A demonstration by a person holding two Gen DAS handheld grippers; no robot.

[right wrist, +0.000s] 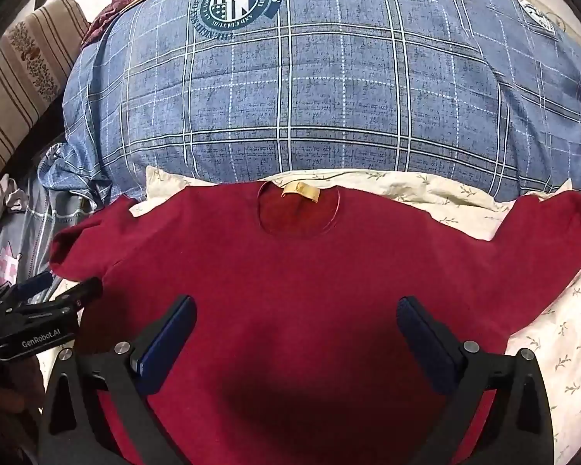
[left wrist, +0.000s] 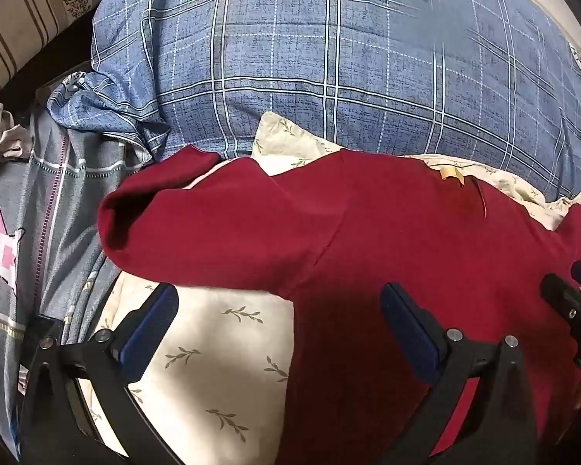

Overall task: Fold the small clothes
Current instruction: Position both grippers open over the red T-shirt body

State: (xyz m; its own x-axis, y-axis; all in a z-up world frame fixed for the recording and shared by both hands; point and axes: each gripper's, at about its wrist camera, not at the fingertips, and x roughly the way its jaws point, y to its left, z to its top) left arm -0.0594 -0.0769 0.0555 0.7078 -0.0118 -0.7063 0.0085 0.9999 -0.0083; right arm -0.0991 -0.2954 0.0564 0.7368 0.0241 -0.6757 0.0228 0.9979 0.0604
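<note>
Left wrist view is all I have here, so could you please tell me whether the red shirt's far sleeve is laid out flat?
Observer: Yes, in the right wrist view the red shirt lies spread face up, and its right sleeve stretches out flat over the cream leaf-print sheet.
Operator: Thank you. Can you see the collar properly?
Observer: The round neckline faces the blue plaid quilt, with a tan label showing inside it.
Operator: And is the right gripper holding anything?
Observer: No, the right gripper is open above the shirt's chest, with nothing between its fingers.
</note>
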